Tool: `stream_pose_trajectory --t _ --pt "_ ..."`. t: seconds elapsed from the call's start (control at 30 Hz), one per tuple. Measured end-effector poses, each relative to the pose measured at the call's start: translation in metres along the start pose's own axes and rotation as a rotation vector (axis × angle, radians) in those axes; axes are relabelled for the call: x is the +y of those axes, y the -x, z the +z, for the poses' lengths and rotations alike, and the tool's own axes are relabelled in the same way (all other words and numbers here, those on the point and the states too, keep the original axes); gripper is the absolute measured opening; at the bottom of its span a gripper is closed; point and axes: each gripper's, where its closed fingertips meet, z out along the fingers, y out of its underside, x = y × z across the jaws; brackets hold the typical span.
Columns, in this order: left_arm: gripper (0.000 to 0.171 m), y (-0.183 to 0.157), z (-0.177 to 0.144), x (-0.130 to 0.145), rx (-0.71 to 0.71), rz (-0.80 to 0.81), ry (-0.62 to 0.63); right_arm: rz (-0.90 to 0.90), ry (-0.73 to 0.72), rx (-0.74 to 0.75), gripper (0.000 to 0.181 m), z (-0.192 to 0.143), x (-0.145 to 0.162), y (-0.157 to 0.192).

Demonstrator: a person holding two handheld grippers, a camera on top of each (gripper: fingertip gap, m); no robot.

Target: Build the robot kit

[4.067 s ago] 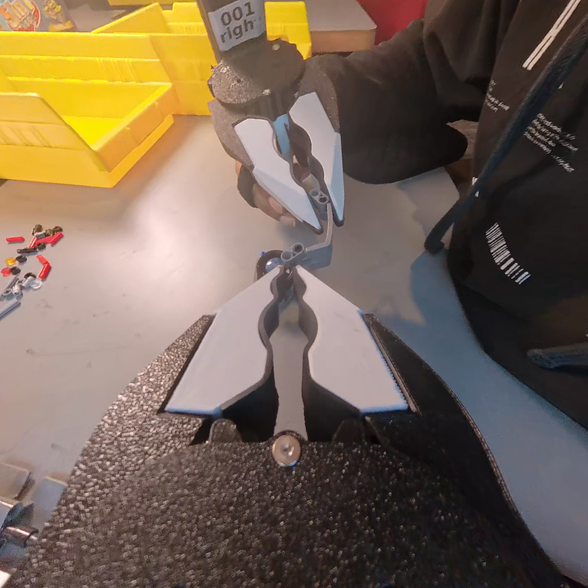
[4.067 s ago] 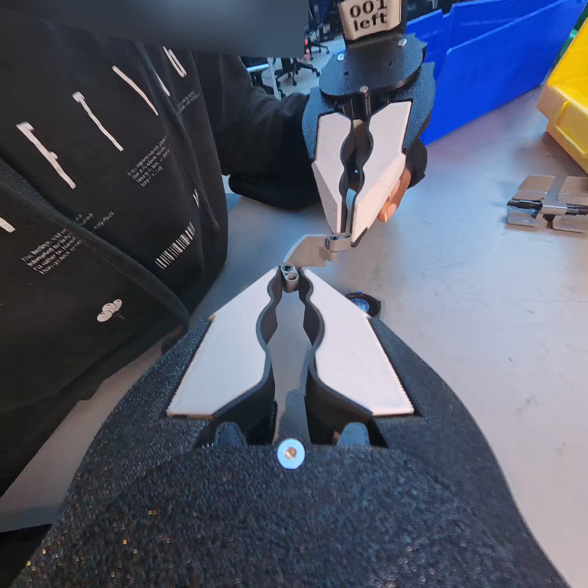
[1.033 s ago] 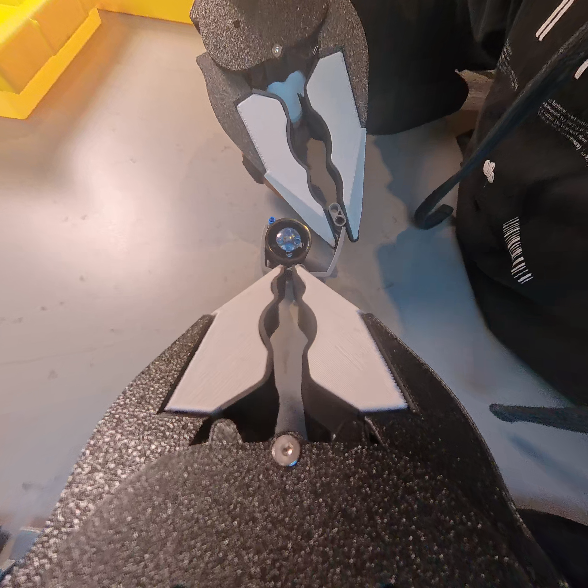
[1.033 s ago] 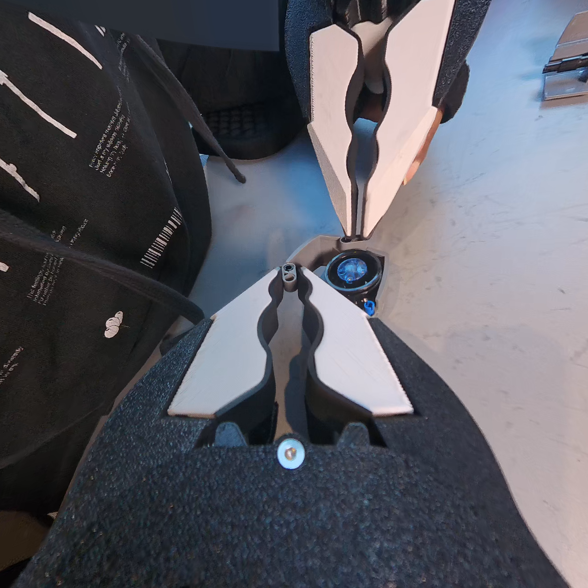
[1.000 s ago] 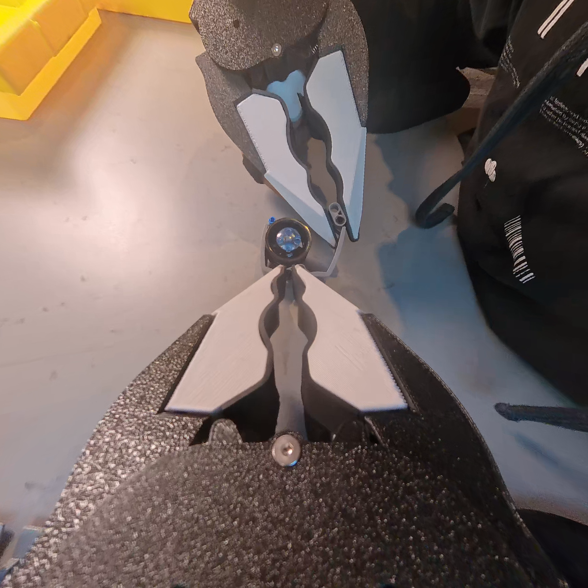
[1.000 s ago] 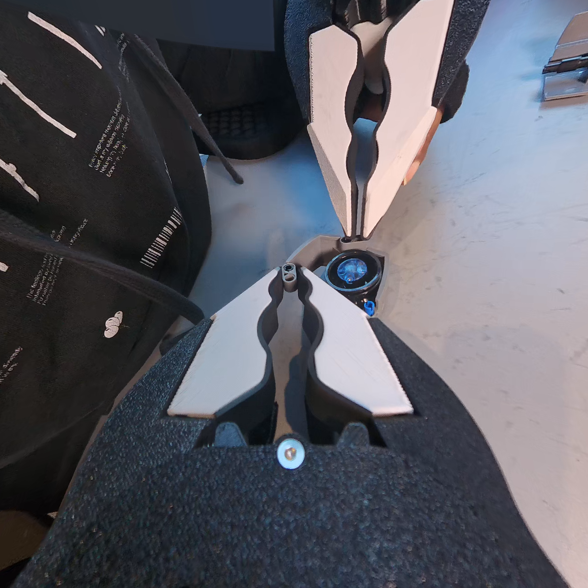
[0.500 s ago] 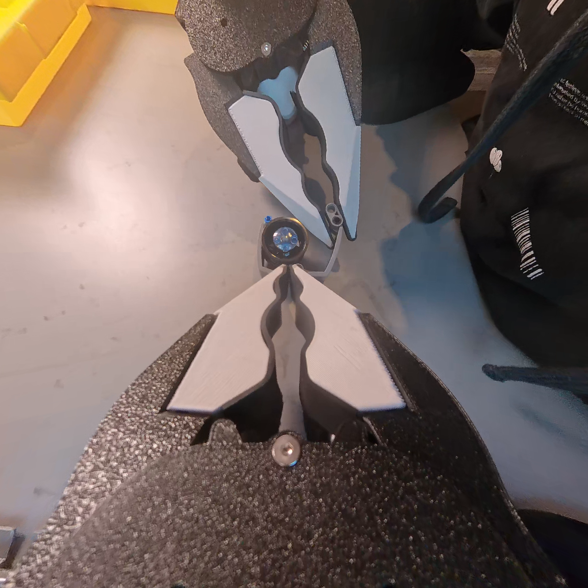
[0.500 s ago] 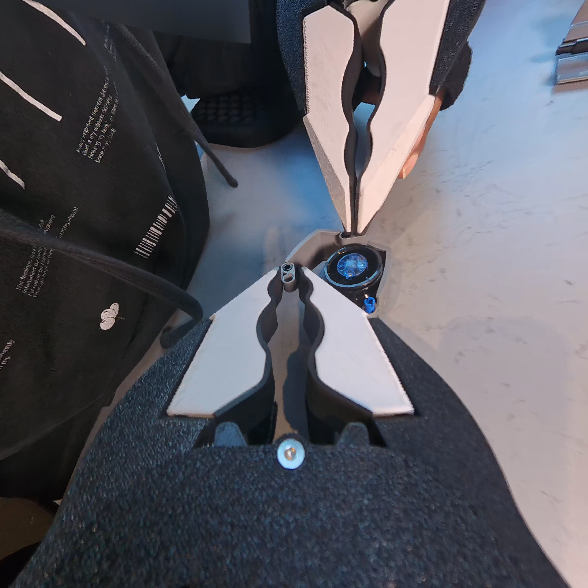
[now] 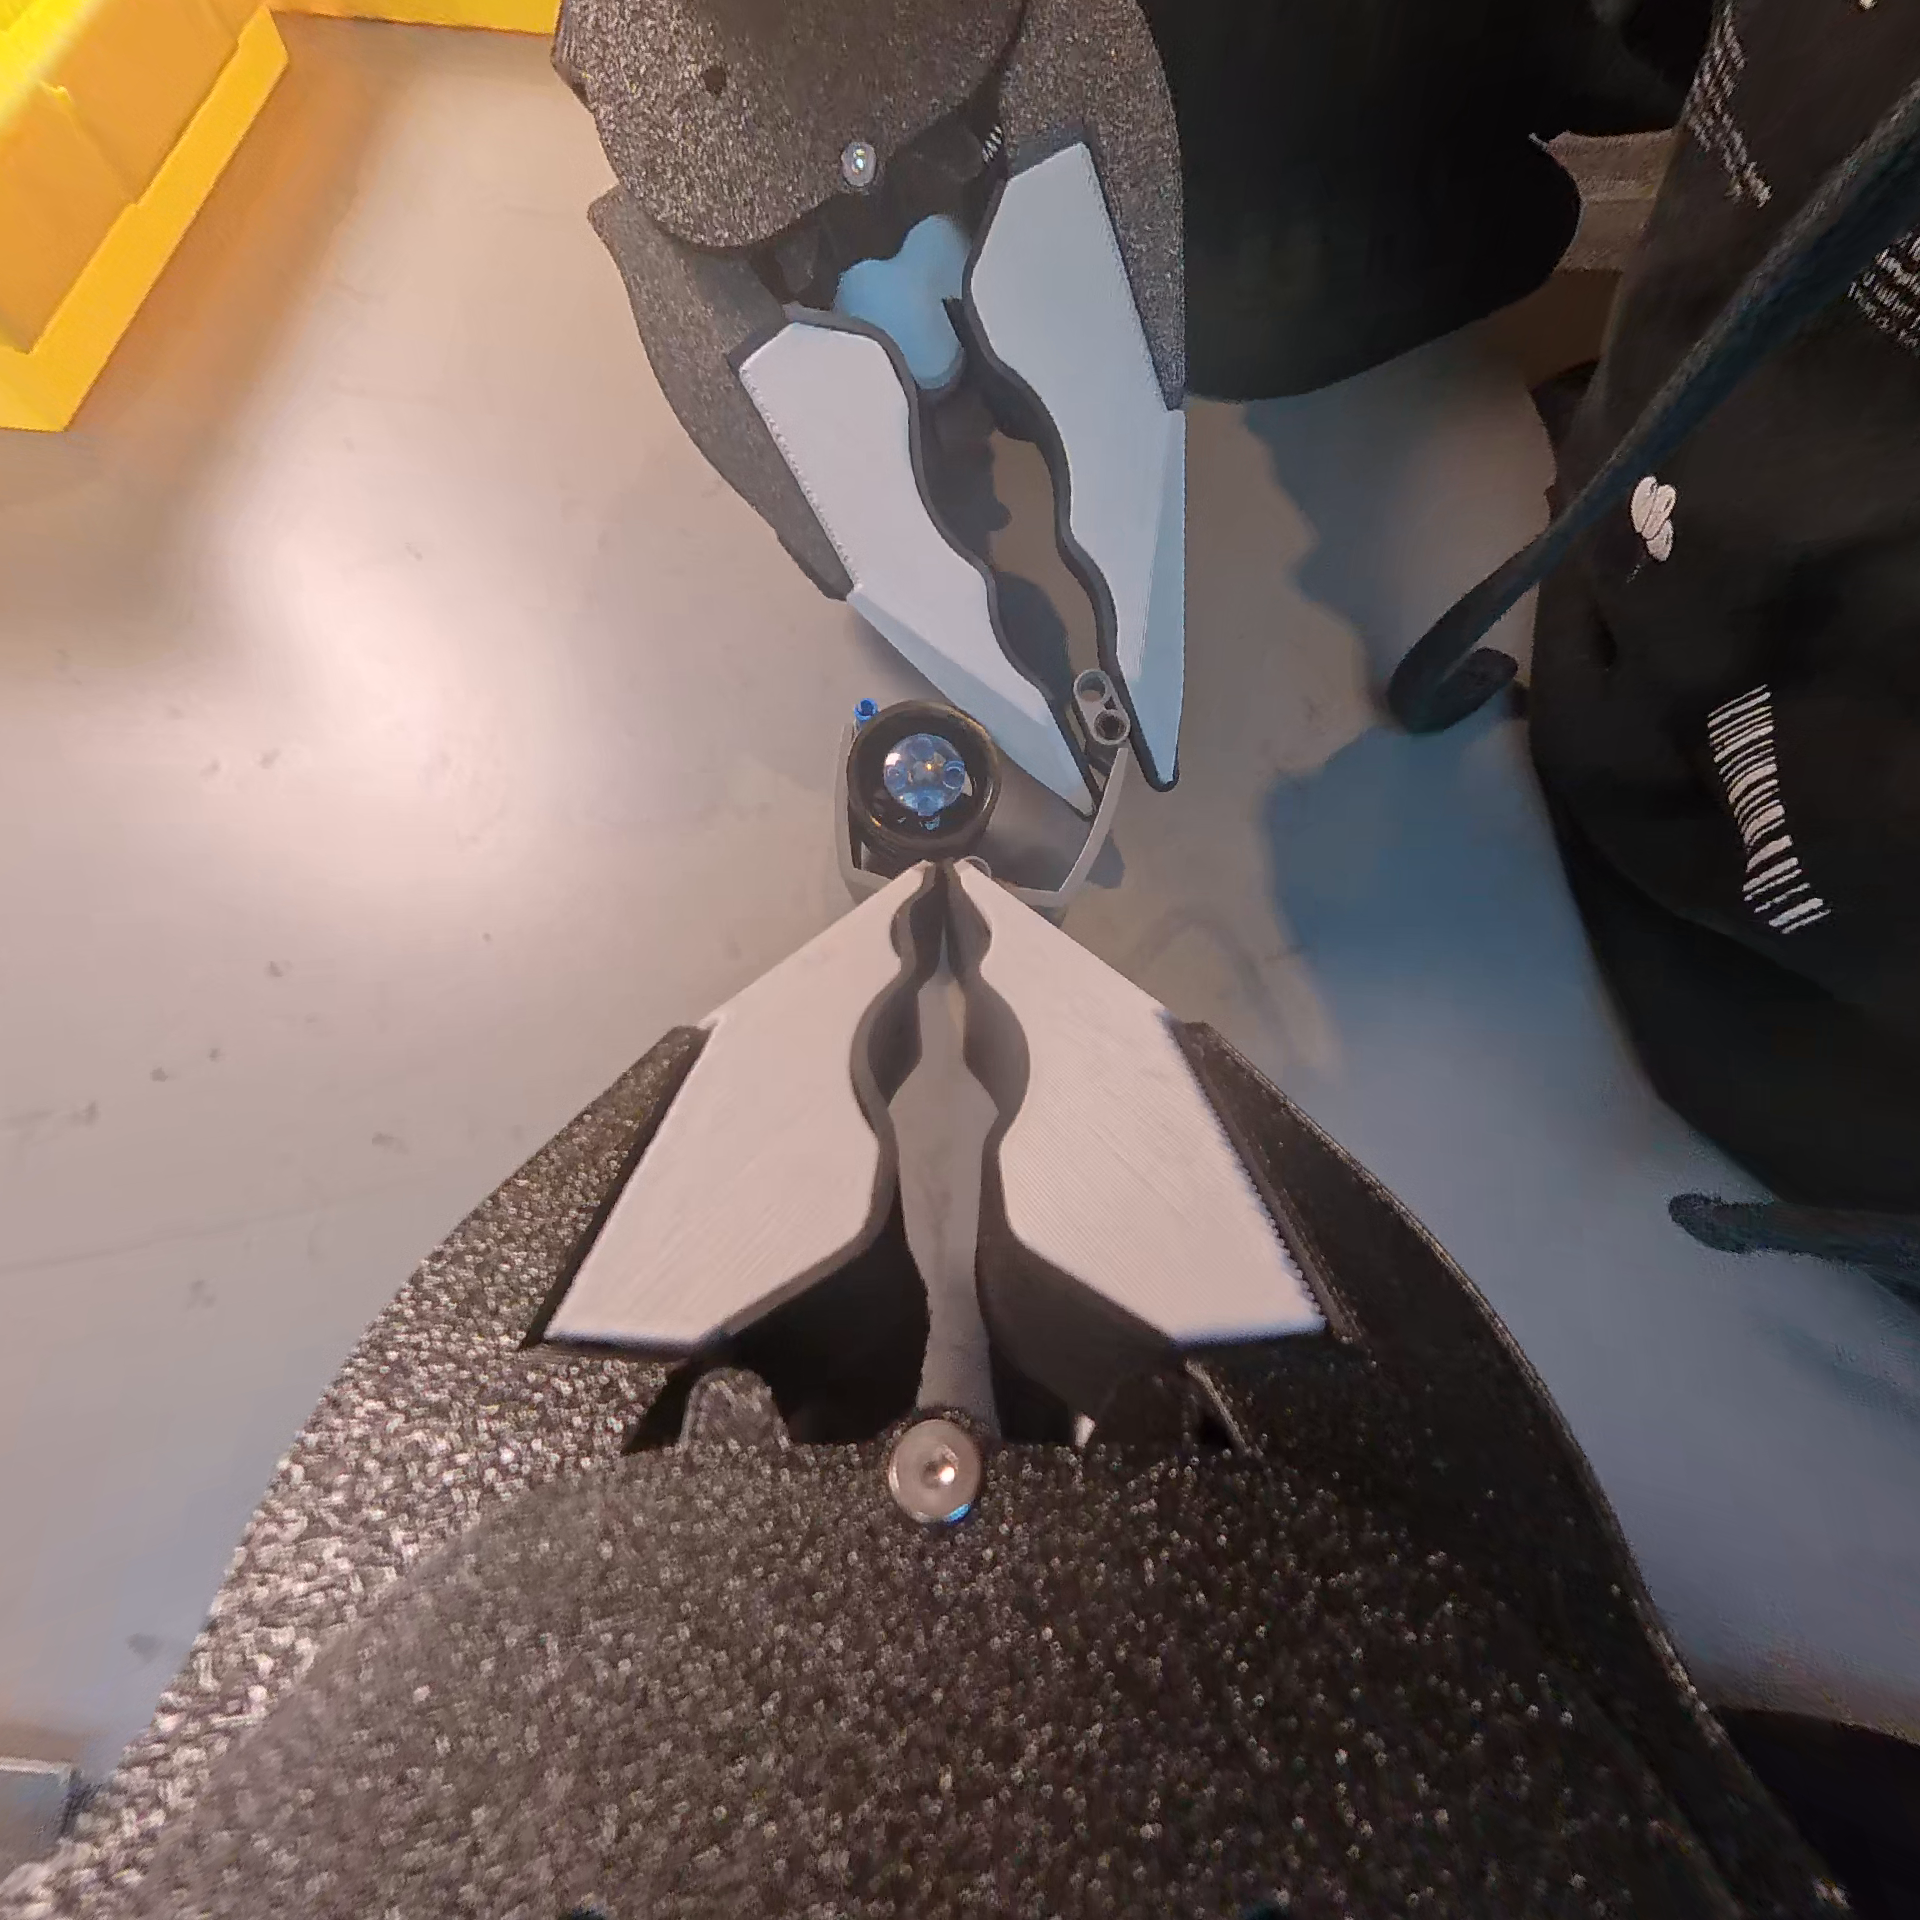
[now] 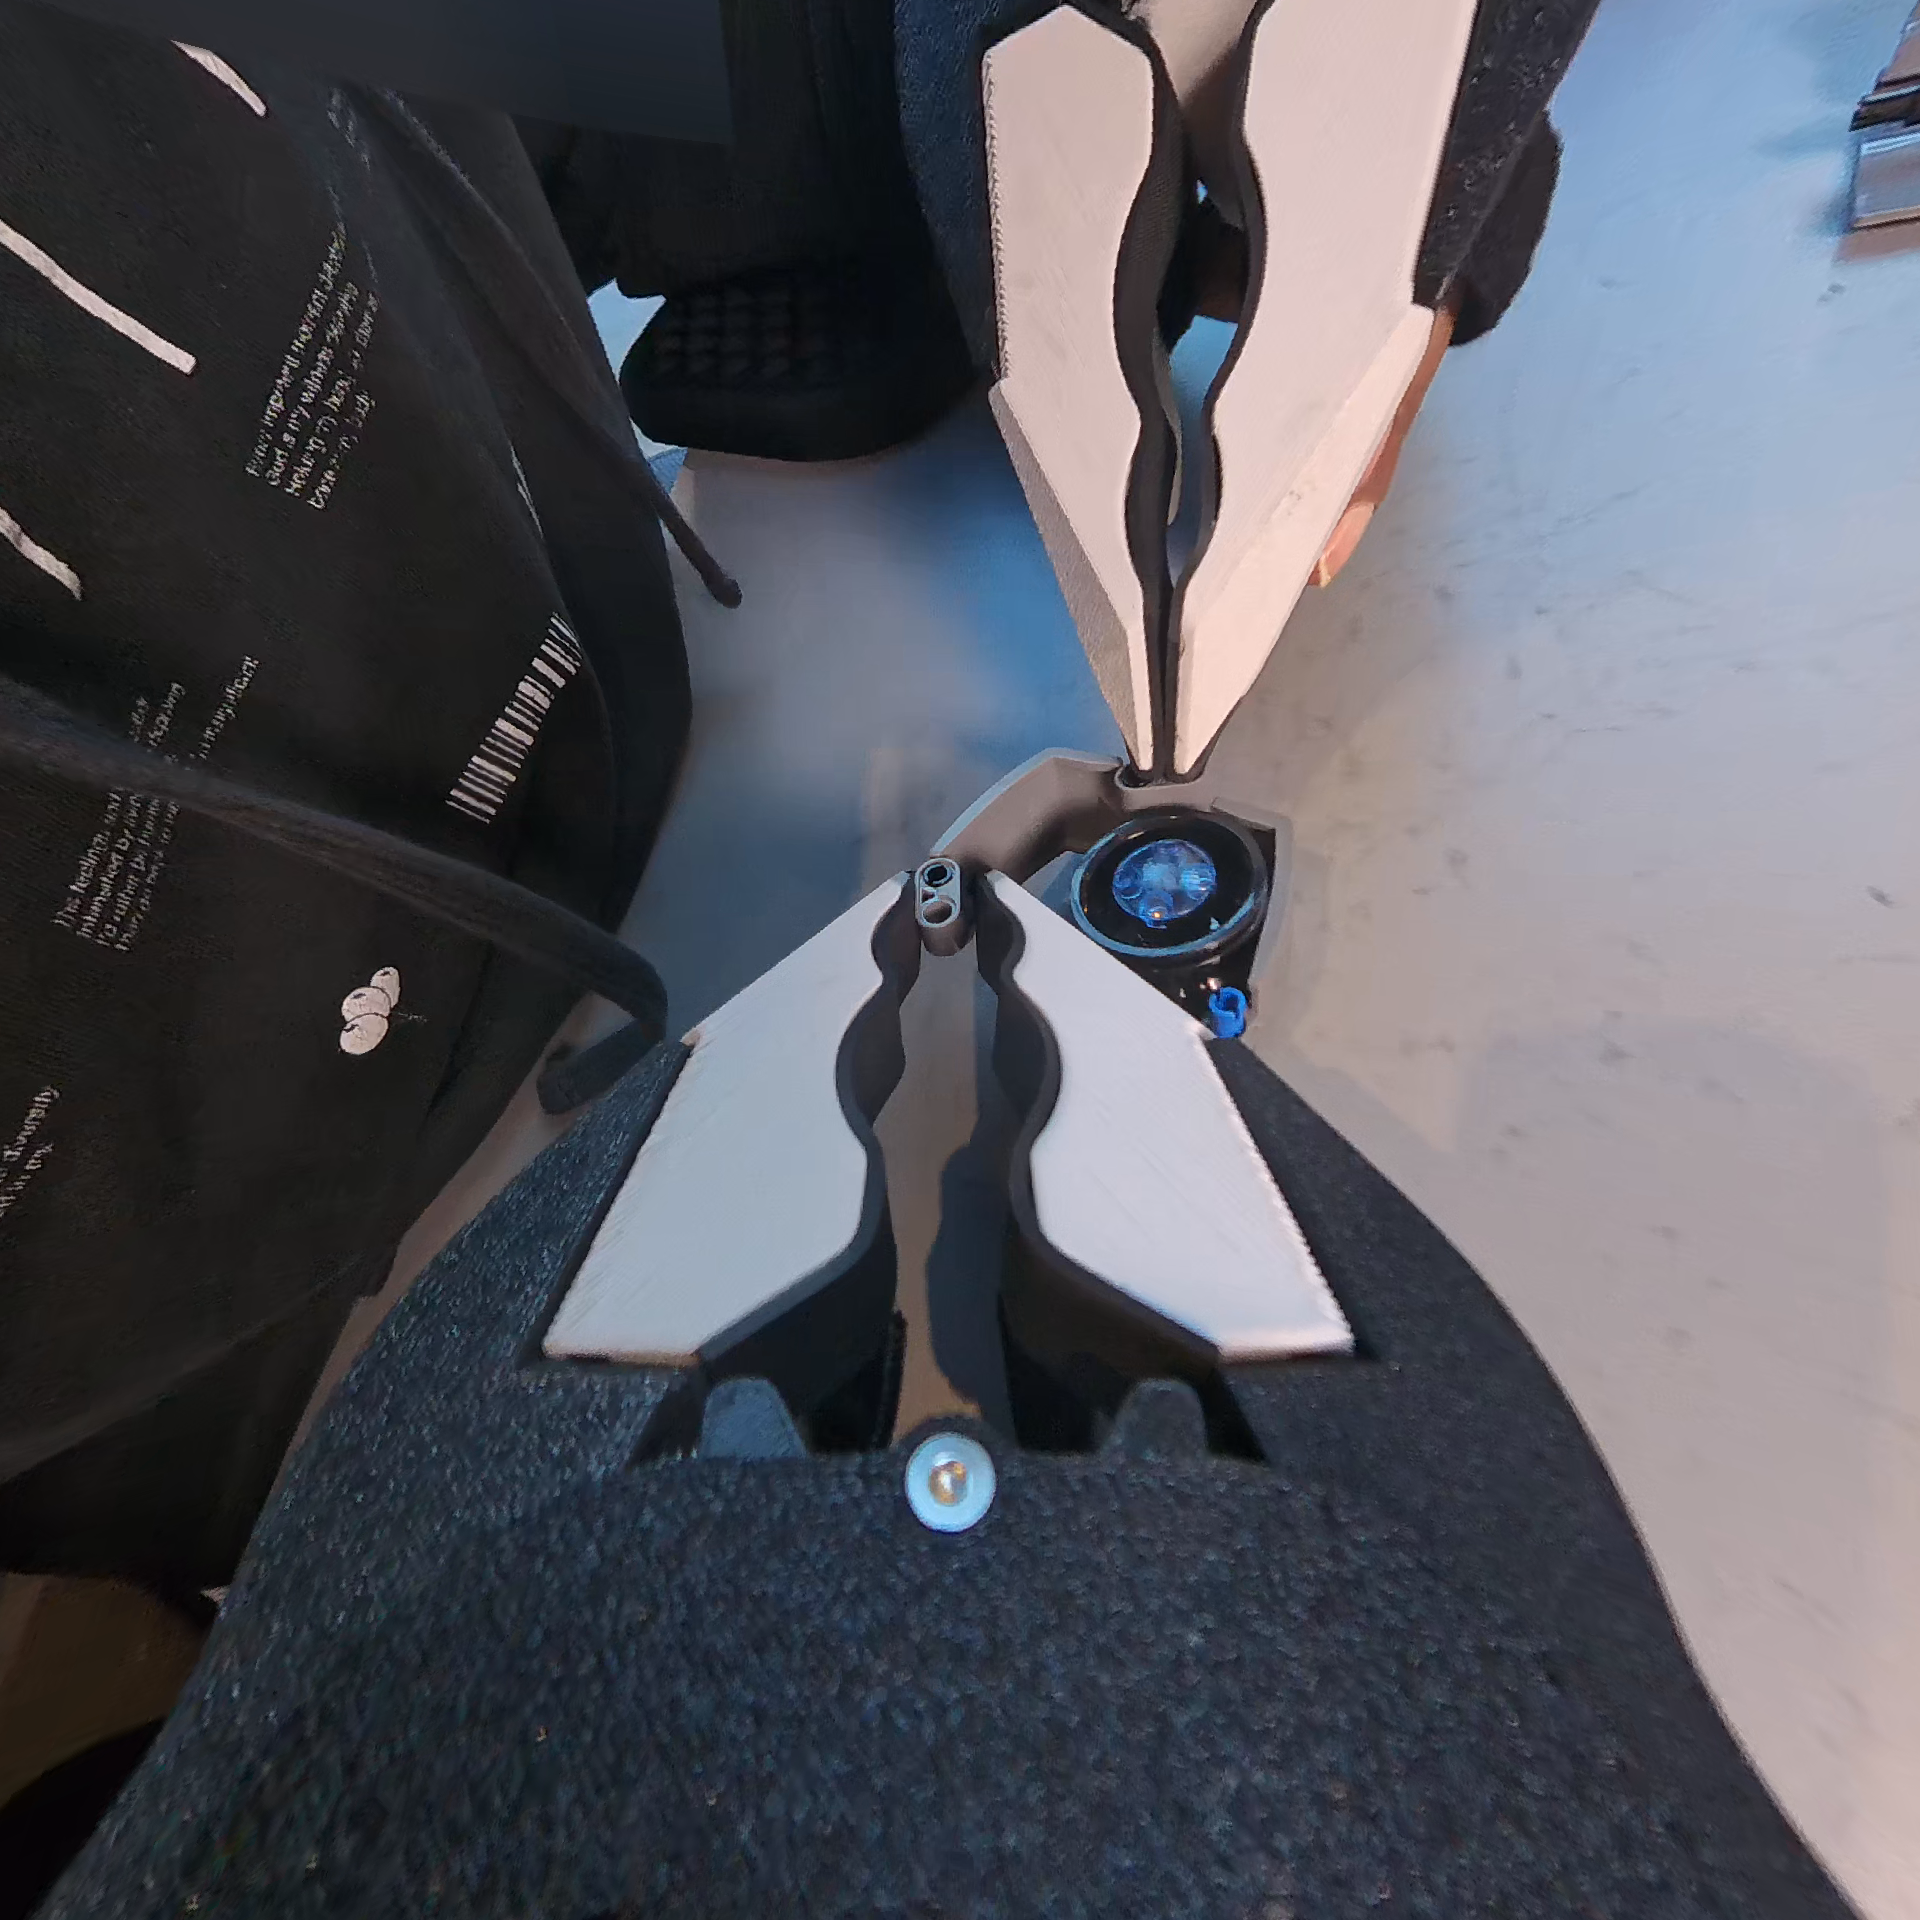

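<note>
A grey curved building-toy piece is held at both ends, low over the grey table. It bends around a black round part with a blue lens-like centre, which has a small blue pin at its side. My left gripper is shut on the piece's near edge. My right gripper is shut on its two-hole end. In the right wrist view the left gripper pinches the piece's far edge, beside the round part and blue pin.
A person in a black printed hoodie sits close on one side, with a drawstring hanging to the table; the hoodie also fills the left of the right wrist view. A yellow bin stands at far left. A metal block lies far right. Less than 4 cm separates the two grippers' tips. Left tips and right tips are each some 20 cm from the metal block.
Since 4.1 s ago both grippers have brought the grey piece down from above the table to around the black round part. Over the last second they have shifted only slightly.
</note>
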Motion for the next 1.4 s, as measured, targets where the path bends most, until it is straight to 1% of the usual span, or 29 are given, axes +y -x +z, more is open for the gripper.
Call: stream_pose_trajectory --t 0.33,0.37,0.4,0.43,0.47,0.53,0.6,0.63,0.73,0.77,0.8,0.83,0.9,0.97,1.0,1.03,1.07,1.1,1.17,1.2,1.23,1.27,1.33,1.4 --pt "0.0 -0.002 0.012 -0.002 -0.031 0.095 0.071 0.003 0.036 -0.083 0.011 -0.003 0.006 0.006" --pt "0.0 -0.002 0.015 0.0 -0.036 0.107 0.092 -0.002 0.045 -0.082 0.01 -0.003 0.007 0.006" --pt "0.0 0.002 0.02 0.008 -0.063 0.134 0.146 0.004 0.036 -0.063 0.01 -0.004 0.005 0.003" --pt "0.0 0.005 0.025 0.019 -0.084 0.17 0.198 0.041 -0.01 -0.086 0.012 -0.006 -0.002 0.002" --pt "0.0 0.002 0.025 0.017 -0.066 0.159 0.194 0.048 -0.004 -0.11 0.012 -0.006 0.0 0.004" --pt "0.0 0.002 0.017 0.006 -0.091 0.183 0.163 -0.016 0.031 -0.093 0.009 -0.007 0.006 0.008" --pt "0.0 0.005 0.007 0.0 -0.104 0.146 0.139 -0.033 0.032 -0.055 0.008 -0.008 0.007 0.004" --pt "0.0 0.008 0.003 -0.002 -0.113 0.124 0.114 -0.025 0.022 -0.066 0.006 -0.009 0.006 0.005" --pt "0.0 0.025 -0.012 -0.013 -0.152 -0.02 -0.032 -0.031 0.009 -0.056 0.007 -0.014 0.006 0.003" --pt "0.008 0.036 -0.016 -0.014 -0.189 -0.074 -0.068 -0.03 0.003 -0.046 0.007 -0.016 0.005 0.002" --pt "0.012 0.049 -0.02 -0.013 -0.234 -0.13 -0.098 -0.029 0.007 -0.026 0.007 -0.019 0.006 0.0" --pt "0.016 0.062 -0.022 -0.011 -0.27 -0.192 -0.113 -0.027 0.023 0.004 0.007 -0.02 0.01 -0.005" --pt "0.031 0.083 -0.021 -0.01 -0.309 -0.295 -0.117 -0.024 0.033 0.024 0.007 -0.022 0.013 -0.007" --pt "0.045 0.1 -0.016 -0.015 -0.343 -0.315 -0.115 -0.032 0.049 0.038 0.007 -0.022 0.015 -0.007" --pt "0.051 0.106 -0.01 -0.015 -0.35 -0.314 -0.093 -0.039 0.051 0.041 0.007 -0.021 0.015 -0.006" --pt "0.058 0.109 -0.001 -0.015 -0.333 -0.309 -0.053 -0.043 0.056 0.043 0.007 -0.02 0.015 -0.006" --pt "0.062 0.11 0.009 -0.014 -0.307 -0.298 -0.014 -0.047 0.059 0.043 0.007 -0.02 0.015 -0.006" --pt "0.06 0.112 0.018 -0.014 -0.295 -0.273 0.02 -0.053 0.059 0.04 0.007 -0.02 0.015 -0.004" --pt "0.049 0.105 0.031 -0.01 -0.245 -0.171 0.103 -0.076 0.052 0.026 0.007 -0.02 0.016 0.0" --pt "0.043 0.098 0.032 -0.01 -0.221 -0.114 0.125 -0.089 0.041 0.007 0.007 -0.022 0.016 0.005" --pt "0.038 0.083 0.031 -0.009 -0.155 -0.055 0.147 -0.105 0.018 -0.018 0.007 -0.024 0.013 0.012" --pt "0.038 0.061 0.03 -0.007 -0.05 -0.012 0.151 -0.126 -0.018 -0.05 0.007 -0.029 0.008 0.022" --pt "0.038 0.018 0.025 -0.004 0.144 0.006 0.129 -0.174 -0.115 -0.139 0.007 -0.04 -0.005 0.046" --pt "0.038 -0.013 0.026 -0.004 0.243 0.03 0.114 -0.206 -0.166 -0.209 0.007 -0.045 -0.014 0.064"
